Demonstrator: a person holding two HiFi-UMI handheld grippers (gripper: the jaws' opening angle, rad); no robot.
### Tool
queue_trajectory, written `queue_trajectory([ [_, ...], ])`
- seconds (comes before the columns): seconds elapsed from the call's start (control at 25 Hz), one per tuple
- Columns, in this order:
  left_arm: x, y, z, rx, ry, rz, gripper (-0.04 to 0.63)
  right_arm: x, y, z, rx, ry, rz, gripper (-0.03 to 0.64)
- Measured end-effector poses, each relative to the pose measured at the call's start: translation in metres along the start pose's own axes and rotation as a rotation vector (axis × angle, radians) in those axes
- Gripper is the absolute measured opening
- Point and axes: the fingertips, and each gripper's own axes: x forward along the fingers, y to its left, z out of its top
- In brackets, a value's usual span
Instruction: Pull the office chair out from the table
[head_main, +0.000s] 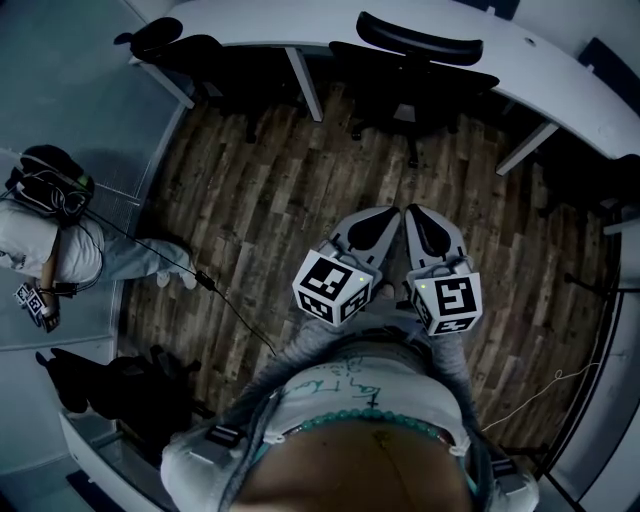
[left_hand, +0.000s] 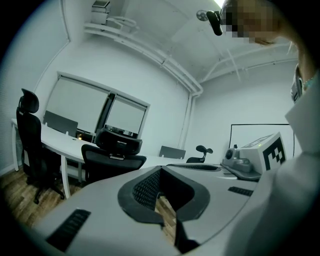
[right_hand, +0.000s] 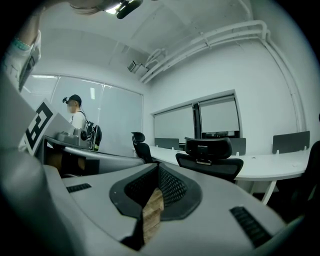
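head view: we stand on the wood floor (head_main: 270, 200), both tools held out before us. left gripper (head_main: 372, 225) has its jaws pressed together with nothing between them; right gripper (head_main: 425, 225) is the same, empty. office chair (head_main: 415, 75) sits tucked under the curved white table (head_main: 560, 70), backrest toward us, well apart from both grippers (no contact yet). we judge this the approach step, the pull not begun. next move calls for closing in, spreading the jaws, and pinching the backrest's top edge before drawing back.
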Motion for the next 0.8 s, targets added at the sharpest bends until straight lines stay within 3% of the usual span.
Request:
queue_trajectory([
  [0.24,0.013,-0.002,-0.005,0.015,0.002,0.044,0.009,0.000,-0.019,-0.008,0.004,0.002,0.019,0.020],
  [0.48,0.022,0.001,-0.013,-0.022,0.031,0.055,0.009,-0.002,-0.030,-0.015,0.007,0.020,0.020,0.020],
  [0.8,0.044,0.008,-0.009,-0.019,0.040,0.010,0.009,0.007,-0.051,-0.011,0.022,0.012,-0.024,0.020],
])
